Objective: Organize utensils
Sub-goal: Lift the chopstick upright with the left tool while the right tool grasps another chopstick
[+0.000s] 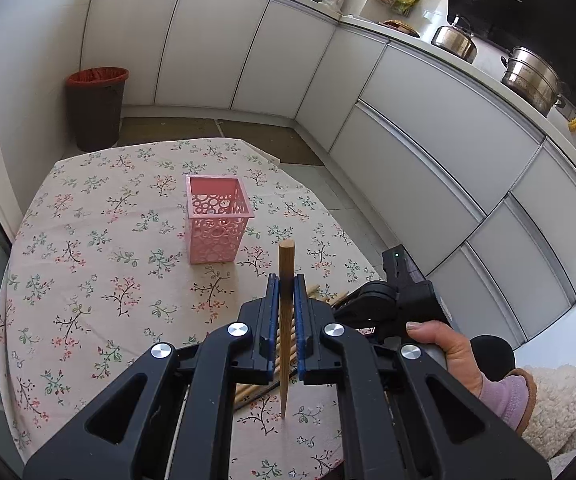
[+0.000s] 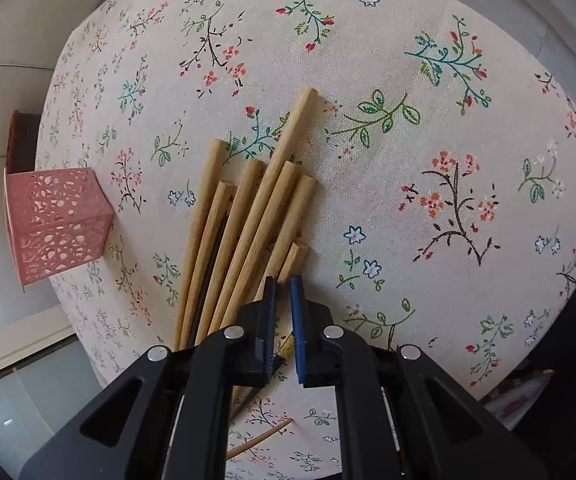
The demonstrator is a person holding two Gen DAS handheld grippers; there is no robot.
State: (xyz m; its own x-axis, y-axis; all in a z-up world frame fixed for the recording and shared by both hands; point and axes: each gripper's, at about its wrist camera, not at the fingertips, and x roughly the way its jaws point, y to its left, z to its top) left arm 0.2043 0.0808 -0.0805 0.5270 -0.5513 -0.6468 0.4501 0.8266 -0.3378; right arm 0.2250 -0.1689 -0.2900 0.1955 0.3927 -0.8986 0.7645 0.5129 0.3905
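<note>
Chopstick (image 1: 287, 276) in the left wrist view stands clamped between the blue pads of the left gripper (image 1: 287, 280), thick end up and thin tip pointing down toward the floral tablecloth (image 1: 88, 280). Beyond it on the cloth stands the pink basket (image 1: 217, 220), upright and open at the top, well apart from the held stick. To the right, a hand (image 1: 446, 350) grips the handle of the right gripper (image 1: 372, 292), under which the ends of more chopsticks peek out. White cabinets (image 1: 428, 120) run along the back, with a dark bin (image 1: 97, 108) with a red liner at the left corner and 2 steel pots (image 1: 532, 80) on the counter.

Right wrist view: the right gripper (image 2: 284, 280) points steeply down, its jaws drawn in to a narrow gap at the near end of the chopstick pile (image 2: 248, 216). Whether a stick is pinched between the pads cannot be told; the 1 nearest the tips (image 2: 292, 256) reaches toward the gap. The pile fans away across the tablecloth (image 2: 408, 160). The pink basket (image 2: 56, 228) sits near the left edge, apart from the pile.
</note>
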